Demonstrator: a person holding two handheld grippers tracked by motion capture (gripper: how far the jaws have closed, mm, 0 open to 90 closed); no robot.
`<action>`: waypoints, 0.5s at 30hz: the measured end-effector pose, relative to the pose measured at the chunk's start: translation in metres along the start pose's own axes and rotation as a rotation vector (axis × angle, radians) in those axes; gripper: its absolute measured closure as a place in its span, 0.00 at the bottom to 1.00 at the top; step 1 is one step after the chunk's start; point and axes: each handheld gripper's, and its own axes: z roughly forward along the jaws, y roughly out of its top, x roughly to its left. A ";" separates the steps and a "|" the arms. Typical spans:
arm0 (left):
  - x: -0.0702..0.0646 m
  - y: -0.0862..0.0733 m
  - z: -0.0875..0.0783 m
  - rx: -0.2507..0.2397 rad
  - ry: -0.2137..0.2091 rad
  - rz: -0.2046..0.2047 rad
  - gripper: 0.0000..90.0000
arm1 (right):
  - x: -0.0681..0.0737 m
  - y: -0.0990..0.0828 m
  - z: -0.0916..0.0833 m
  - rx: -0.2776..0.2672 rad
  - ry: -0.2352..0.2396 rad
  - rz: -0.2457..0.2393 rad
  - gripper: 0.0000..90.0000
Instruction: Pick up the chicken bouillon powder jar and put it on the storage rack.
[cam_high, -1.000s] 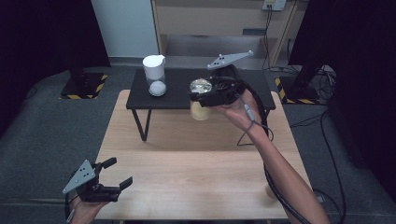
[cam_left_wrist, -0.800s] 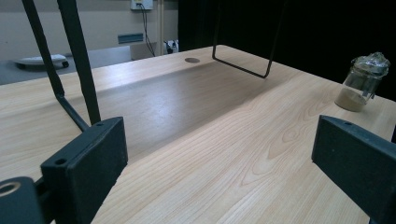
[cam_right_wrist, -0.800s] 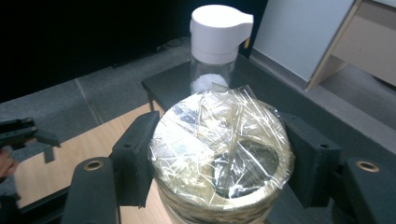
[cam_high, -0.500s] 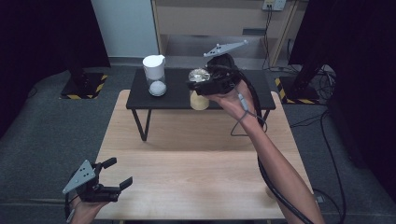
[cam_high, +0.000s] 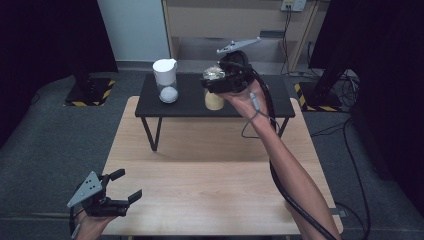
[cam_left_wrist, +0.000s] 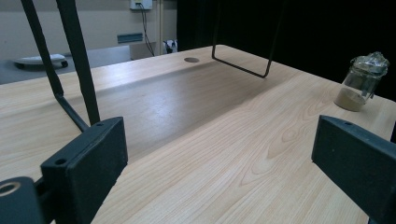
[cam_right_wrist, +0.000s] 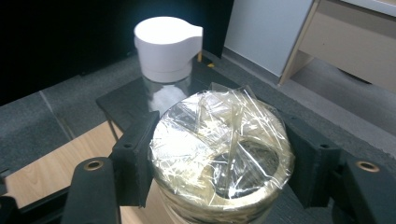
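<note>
A person stands at a light wooden table (cam_high: 215, 200) with a two-jaw gripper in each hand. A low black shelf on thin metal legs (cam_high: 190, 102) stands at the table's far end.

The right gripper (cam_high: 216, 82) is held out over the middle of that shelf. Its black jaws pinch a glass jar covered with crinkled clear plastic wrap (cam_right_wrist: 219, 154), one on each side just below the rim. Pale powder sits in the bottom of the jar. From above, the jar's base appears to be at or just above the shelf top; whether it touches cannot be told.

To the left on the shelf, well apart from the jar, stands a clear container with a white spouted lid (cam_high: 165, 80) and some white powder inside.

The left gripper (cam_high: 120, 192) waits at the near left corner of the table, jaws spread wide with nothing between them. The left gripper view looks across bare wood beneath the shelf's legs.

Judging from this, the jar is grasped at the shelf, but the work is only partly done: it is not yet released or set down anywhere final, and the left gripper has no part in it so far.
</note>
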 end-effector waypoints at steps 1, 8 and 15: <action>0.000 0.000 0.000 0.000 0.000 -0.002 0.03 | 0.000 0.001 0.001 0.001 -0.005 0.001 0.39; 0.000 0.000 0.000 -0.001 -0.001 -0.003 0.03 | 0.000 0.003 0.011 -0.004 -0.035 0.012 0.39; 0.001 0.000 0.000 -0.001 -0.001 -0.004 0.03 | -0.001 0.003 0.022 -0.009 -0.066 0.032 0.39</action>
